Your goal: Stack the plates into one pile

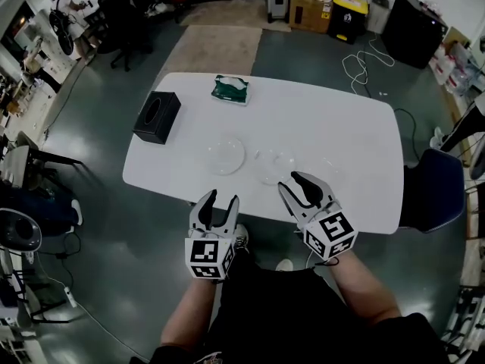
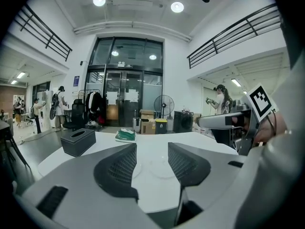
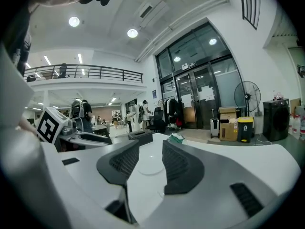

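Two clear glass plates [image 1: 226,155] [image 1: 274,165] lie side by side on the white table [image 1: 341,120], near its front edge; a fainter third plate [image 1: 331,165] seems to lie to their right. My left gripper [image 1: 222,200] hovers open at the front edge, short of the left plate, with nothing between its fingers. My right gripper [image 1: 294,183] is open over the edge, just short of the middle plate. The left gripper view shows a plate [image 2: 162,168] beyond the open left gripper [image 2: 151,163]. The right gripper view shows a plate [image 3: 150,166] beyond the open right gripper [image 3: 148,162].
A black tissue box [image 1: 158,117] stands at the table's far left. A green packet [image 1: 230,89] lies at the far edge. A dark chair [image 1: 432,188] stands by the table's right end. Boxes and a yellow-lidded bin [image 1: 347,15] sit on the floor beyond.
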`<action>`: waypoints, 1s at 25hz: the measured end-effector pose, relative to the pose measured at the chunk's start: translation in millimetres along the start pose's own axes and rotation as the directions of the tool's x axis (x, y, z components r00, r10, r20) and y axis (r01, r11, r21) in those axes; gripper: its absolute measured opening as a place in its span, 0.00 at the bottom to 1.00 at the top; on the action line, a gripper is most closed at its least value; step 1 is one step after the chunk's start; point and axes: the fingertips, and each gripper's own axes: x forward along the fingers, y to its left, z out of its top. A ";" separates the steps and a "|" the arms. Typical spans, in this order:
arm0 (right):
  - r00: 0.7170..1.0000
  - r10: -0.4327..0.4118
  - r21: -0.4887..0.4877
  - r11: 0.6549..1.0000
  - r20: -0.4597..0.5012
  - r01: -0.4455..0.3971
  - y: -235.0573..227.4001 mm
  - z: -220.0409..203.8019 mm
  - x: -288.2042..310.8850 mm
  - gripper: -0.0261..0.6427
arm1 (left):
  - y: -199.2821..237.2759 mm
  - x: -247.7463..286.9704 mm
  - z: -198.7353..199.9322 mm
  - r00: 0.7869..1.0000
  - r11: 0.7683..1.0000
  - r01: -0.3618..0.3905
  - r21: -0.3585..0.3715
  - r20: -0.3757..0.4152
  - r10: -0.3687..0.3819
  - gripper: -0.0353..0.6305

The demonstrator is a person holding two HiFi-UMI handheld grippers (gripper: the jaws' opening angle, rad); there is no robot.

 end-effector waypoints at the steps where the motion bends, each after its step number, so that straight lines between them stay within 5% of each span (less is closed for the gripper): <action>1: 1.000 -0.001 0.005 1.000 -0.007 0.001 1.3 -1.1 8.0 0.29 | 7.0 4.1 0.0 1.000 1.000 0.003 -0.001 -0.005 -0.003 0.36; 25: 0.988 -0.055 0.070 0.995 -0.146 0.066 15.4 -41.1 163.0 0.29 | 141.9 90.4 -19.5 0.990 0.996 0.086 -0.020 -0.111 -0.088 0.37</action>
